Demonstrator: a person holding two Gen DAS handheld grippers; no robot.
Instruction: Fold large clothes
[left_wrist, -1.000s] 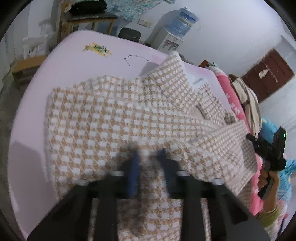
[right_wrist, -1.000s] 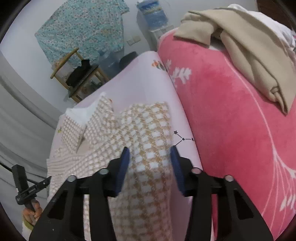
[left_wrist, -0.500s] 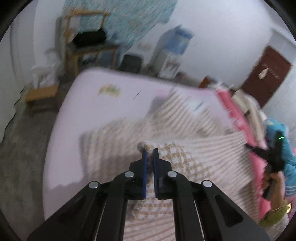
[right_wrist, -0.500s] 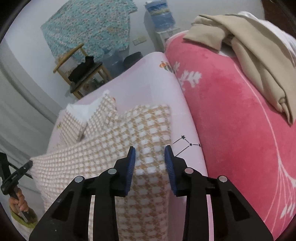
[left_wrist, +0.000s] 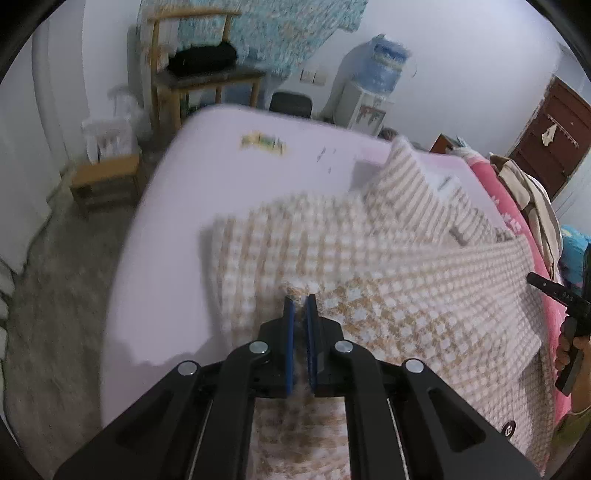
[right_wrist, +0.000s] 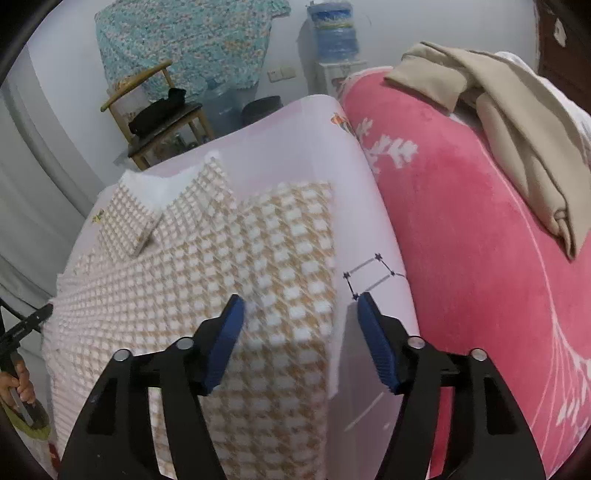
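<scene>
A tan and white houndstooth garment (left_wrist: 369, 258) lies spread on the lilac bed sheet (left_wrist: 207, 177). My left gripper (left_wrist: 299, 301) is shut on a raised fold at the garment's near edge, holding that layer up over the rest. In the right wrist view the same garment (right_wrist: 229, 266) lies flat with its collar end at the far left. My right gripper (right_wrist: 300, 298) hovers over the garment's right edge; its jaws are opening, and the blue pads (right_wrist: 373, 332) stand wide apart without pressing the cloth beneath them.
A pink floral blanket (right_wrist: 461, 221) covers the bed's right side, with beige clothes (right_wrist: 517, 110) heaped on it. Beyond the bed are a water dispenser (left_wrist: 373, 85), a wooden chair with a black bag (left_wrist: 207, 59) and a low stool (left_wrist: 107, 177).
The left jaws closed on the cloth and drew a fold up and across the garment. The right jaws spread wide, and the garment edge between them has dropped flat.
</scene>
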